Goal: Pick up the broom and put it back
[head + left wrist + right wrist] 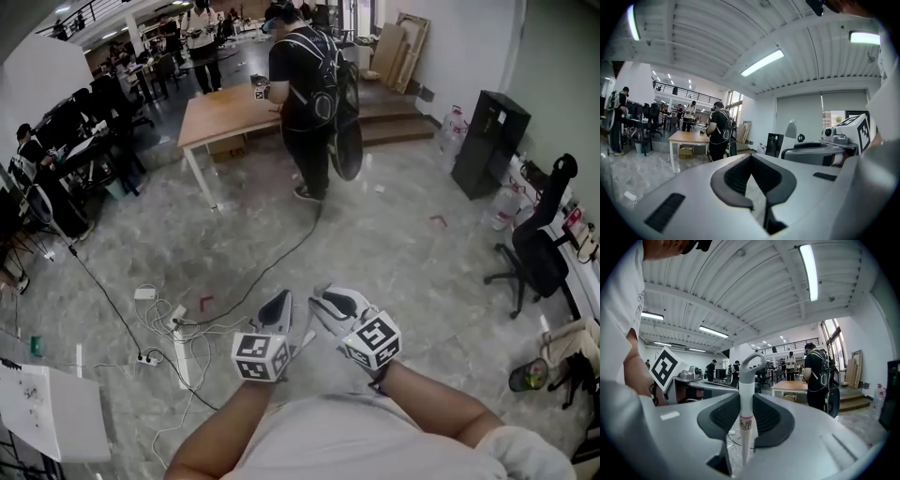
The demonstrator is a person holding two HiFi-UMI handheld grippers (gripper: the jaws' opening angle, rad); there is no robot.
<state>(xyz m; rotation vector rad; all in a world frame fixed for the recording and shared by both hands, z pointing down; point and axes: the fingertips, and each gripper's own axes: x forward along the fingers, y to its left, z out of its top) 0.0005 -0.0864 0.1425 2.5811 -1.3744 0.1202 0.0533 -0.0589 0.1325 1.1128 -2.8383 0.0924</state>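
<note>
Right hand-held gripper (746,414) partly open, clamped on white broom handle (746,390); left hand-held gripper (753,185) closed, empty.

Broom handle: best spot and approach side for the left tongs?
Probably the broom handle's straight white shaft, below the right tongs, coming in level from the person's left. The shaft stands upright, and only a short grey hook shows above that grip.
</note>
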